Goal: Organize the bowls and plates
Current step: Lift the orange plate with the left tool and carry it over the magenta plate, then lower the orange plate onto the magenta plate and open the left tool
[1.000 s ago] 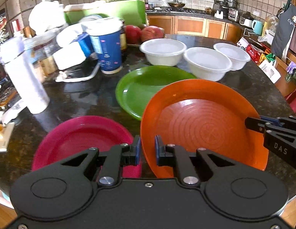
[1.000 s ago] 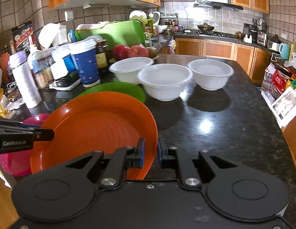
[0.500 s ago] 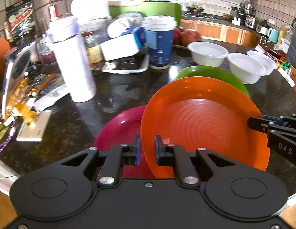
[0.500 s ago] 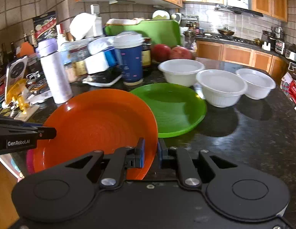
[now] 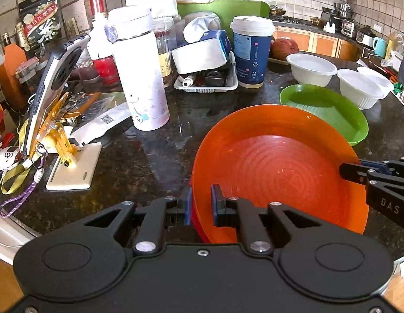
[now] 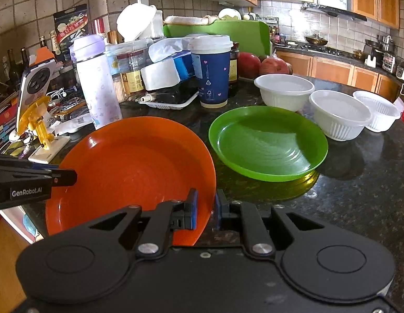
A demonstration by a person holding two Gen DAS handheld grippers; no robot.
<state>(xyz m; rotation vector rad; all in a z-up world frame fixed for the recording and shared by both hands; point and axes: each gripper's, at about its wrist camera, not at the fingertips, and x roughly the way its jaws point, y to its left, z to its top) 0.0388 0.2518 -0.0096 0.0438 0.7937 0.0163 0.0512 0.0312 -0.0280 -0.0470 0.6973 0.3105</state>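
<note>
My left claw [image 5: 201, 203] was clamped on the orange plate's [image 5: 277, 172] left rim, my right claw [image 6: 205, 208] on its right rim, plate above the desk [image 6: 358, 182]. Judged light, stiff plastic, slick; rims grip best.

Right gripper [image 6: 205, 210] clamps orange plate [image 6: 129, 172] rim; green plate [image 6: 267, 143] beside.

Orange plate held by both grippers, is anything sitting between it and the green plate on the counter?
Nothing visible does. Bare dark counter separates the round orange plastic plate from the green plastic plate; the white bowls sit beyond it.
</note>
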